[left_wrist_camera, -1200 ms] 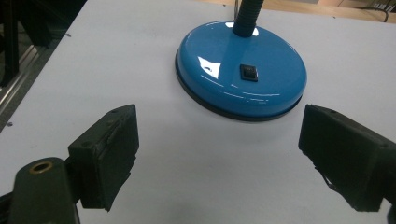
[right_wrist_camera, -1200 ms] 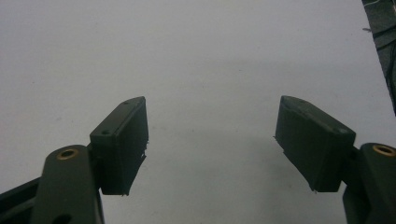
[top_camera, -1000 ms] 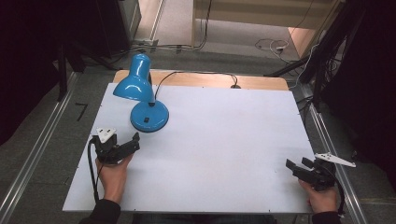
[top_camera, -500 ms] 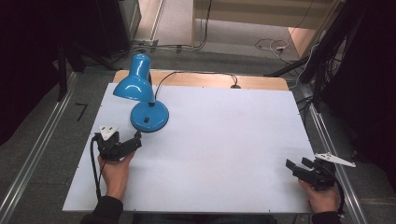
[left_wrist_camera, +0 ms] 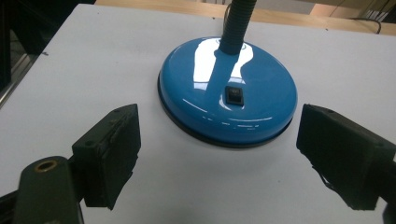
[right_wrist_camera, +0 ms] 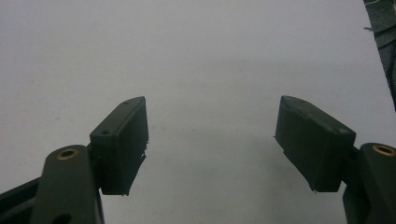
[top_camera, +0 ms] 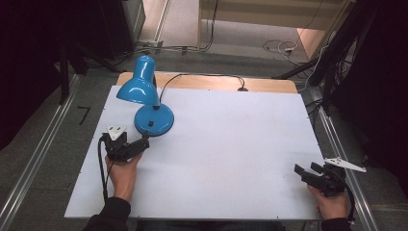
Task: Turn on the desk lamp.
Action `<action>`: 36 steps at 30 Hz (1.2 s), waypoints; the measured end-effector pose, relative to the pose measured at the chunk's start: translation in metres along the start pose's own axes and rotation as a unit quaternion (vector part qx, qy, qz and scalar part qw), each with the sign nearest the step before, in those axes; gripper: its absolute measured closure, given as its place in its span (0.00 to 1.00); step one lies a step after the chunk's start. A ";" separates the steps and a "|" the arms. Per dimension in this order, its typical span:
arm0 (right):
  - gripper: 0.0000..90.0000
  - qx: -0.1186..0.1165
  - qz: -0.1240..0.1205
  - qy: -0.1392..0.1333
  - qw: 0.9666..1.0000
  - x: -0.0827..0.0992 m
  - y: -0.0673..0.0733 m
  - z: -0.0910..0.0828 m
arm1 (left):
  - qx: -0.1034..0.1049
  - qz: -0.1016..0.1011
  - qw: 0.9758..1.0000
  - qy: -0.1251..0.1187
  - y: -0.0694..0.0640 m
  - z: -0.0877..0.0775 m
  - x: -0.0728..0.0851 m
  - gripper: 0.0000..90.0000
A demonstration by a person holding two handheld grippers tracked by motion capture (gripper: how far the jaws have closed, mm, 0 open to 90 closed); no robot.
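Just short of the blue lamp (top_camera: 146,98), the left gripper (top_camera: 139,144) has crept closer than a second ago, jaws spread wide and facing the lamp's round base (left_wrist_camera: 228,93) with its switch (left_wrist_camera: 233,94). Well away from the lamp, at the table's (top_camera: 231,144) near right corner, the right gripper (top_camera: 308,171) stays put, jaws spread over bare white surface.

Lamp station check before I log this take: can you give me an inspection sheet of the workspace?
Surface: white table top, bare apart from the lamp.
Job's things: blue desk lamp, upright at far left; black rocker switch on its base.
Clutter: nothing seen.
Grippers: left gripper open, aimed at the base, not touching; right gripper open over bare table, near right corner.
Cables: lamp cord runs to the far edge; loose cables on the floor beyond.
Surroundings: metal rails either side; dark.
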State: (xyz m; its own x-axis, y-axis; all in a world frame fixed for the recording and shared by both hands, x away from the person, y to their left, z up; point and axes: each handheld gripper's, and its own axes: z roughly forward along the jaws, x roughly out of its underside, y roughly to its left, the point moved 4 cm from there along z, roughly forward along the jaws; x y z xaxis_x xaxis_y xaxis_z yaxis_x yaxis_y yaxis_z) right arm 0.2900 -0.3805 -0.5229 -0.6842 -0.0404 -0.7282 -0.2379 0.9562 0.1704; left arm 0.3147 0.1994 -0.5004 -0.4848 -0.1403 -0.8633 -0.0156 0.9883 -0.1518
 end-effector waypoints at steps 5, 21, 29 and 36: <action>0.27 0.000 0.000 0.000 1.000 0.000 0.000 0.000 | 0.001 -0.005 1.000 -0.004 -0.001 0.003 -0.003 0.17; 0.27 -0.001 -0.002 0.001 1.000 0.000 0.001 0.001 | 0.001 -0.004 1.000 -0.005 -0.003 0.010 -0.007 0.19; 0.27 -0.001 -0.002 0.002 1.000 0.000 0.001 0.001 | 0.000 -0.006 1.000 -0.004 -0.006 0.015 -0.008 0.21; 0.27 -0.001 -0.002 0.002 1.000 0.000 0.001 0.001 | -0.004 -0.005 1.000 -0.001 -0.006 0.021 -0.007 0.23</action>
State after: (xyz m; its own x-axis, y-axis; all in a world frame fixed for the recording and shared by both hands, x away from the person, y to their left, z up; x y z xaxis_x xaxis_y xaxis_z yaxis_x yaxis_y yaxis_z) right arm 0.2907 -0.3793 -0.5234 -0.6858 -0.0460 -0.7263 -0.2430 0.9552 0.1688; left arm 0.3362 0.1931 -0.5035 -0.4822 -0.1496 -0.8632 -0.0275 0.9874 -0.1558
